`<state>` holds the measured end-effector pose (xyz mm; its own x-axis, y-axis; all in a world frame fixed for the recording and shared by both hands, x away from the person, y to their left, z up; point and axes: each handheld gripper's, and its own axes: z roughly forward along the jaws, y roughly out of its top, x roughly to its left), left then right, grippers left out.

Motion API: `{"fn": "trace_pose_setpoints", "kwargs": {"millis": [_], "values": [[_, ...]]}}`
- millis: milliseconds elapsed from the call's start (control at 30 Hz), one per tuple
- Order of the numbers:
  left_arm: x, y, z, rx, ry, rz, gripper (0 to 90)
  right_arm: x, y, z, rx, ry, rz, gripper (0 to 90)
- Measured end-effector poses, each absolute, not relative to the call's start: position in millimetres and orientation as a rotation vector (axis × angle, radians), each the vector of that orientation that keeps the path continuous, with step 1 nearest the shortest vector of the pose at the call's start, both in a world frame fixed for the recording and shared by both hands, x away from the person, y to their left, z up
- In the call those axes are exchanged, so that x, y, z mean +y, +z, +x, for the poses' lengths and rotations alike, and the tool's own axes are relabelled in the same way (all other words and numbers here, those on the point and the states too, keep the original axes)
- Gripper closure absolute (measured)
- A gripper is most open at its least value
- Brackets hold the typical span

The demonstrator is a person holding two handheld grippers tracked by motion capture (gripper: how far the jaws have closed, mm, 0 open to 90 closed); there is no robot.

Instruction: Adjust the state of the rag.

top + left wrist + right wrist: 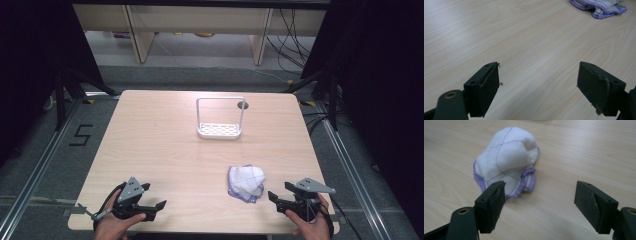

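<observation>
Both my tongs are apart and hold nothing — my right tongs [278, 198] approach the cloth [246, 182], next I should pinch its edge.

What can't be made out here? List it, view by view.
- Cloth, high view: crumpled, so its underside and full shape stay folded under.
- Cloth, left gripper view: cut off by the top edge.
- Rack, high view: too small to read its base pattern.
- Table: near edge hidden behind both hands.
</observation>
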<state>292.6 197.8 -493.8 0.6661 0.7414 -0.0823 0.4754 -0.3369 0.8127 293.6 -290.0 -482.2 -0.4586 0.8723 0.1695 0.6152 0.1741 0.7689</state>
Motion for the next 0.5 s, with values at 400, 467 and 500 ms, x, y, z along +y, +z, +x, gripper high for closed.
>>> {"fn": "trace_pose_setpoints", "kwargs": {"millis": [400,467,500], "values": [[198.0,-494.3,293.4,0.952,0.393,2.029,16.0,-286.5,-475.6,298.8,2.142,1.246,1.335,23.2],[199.1,-493.6,294.2,0.952,0.412,2.053,16.0,-283.2,-473.2,298.1,2.134,1.265,1.357,23.3],[198.8,-493.2,293.5,0.95,0.396,2.051,15.8,-278.6,-467.6,299.3,2.136,1.305,1.381,24.2]]}}
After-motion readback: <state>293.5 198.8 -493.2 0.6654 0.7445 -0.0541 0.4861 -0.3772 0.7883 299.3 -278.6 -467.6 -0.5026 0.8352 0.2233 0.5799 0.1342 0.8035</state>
